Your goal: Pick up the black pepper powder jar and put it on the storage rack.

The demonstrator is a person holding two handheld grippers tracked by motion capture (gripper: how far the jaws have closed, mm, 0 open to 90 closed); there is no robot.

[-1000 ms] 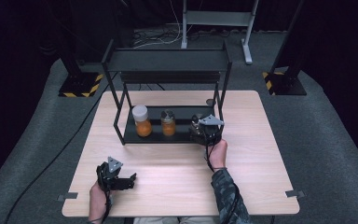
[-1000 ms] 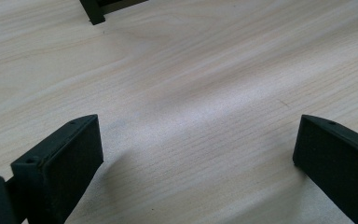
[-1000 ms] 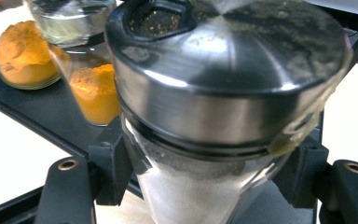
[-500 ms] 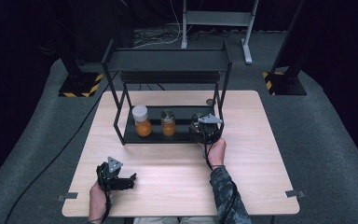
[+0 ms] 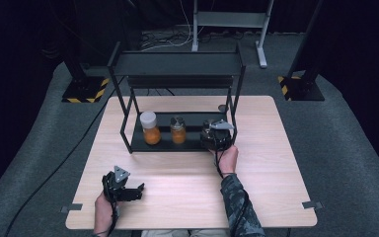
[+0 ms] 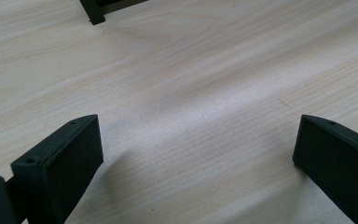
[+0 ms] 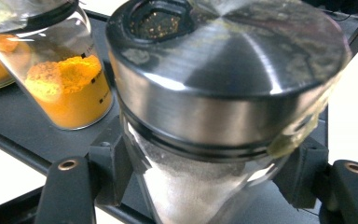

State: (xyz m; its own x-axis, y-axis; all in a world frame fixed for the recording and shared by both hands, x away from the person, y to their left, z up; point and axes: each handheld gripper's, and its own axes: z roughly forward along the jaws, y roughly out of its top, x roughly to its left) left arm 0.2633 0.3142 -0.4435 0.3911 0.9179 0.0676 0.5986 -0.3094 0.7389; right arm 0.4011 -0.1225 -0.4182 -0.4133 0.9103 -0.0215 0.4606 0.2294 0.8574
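A black two-tier rack (image 5: 177, 64) stands on the wooden table (image 5: 187, 192). Its lower shelf (image 7: 23, 126) carries a white-lidded jar of orange powder (image 5: 149, 128) and a smaller jar of orange powder (image 5: 178, 130). My right gripper (image 5: 215, 134) is at the shelf's right end. In the right gripper view, my right gripper (image 7: 209, 163) is shut on a glass shaker jar (image 7: 223, 93) with a steel lid and white powder inside, beside the smaller orange jar (image 7: 70, 88). My left gripper (image 5: 137, 190) lies near the table's front left. In the left gripper view, my left gripper (image 6: 196, 140) stands open over bare wood.
A small dark round thing (image 5: 222, 107) lies on the table behind the rack's right leg. The rack's front left foot (image 6: 93, 11) shows ahead of the left gripper. Dark stands with striped bases (image 5: 86, 91) sit on the grey floor beyond the table.
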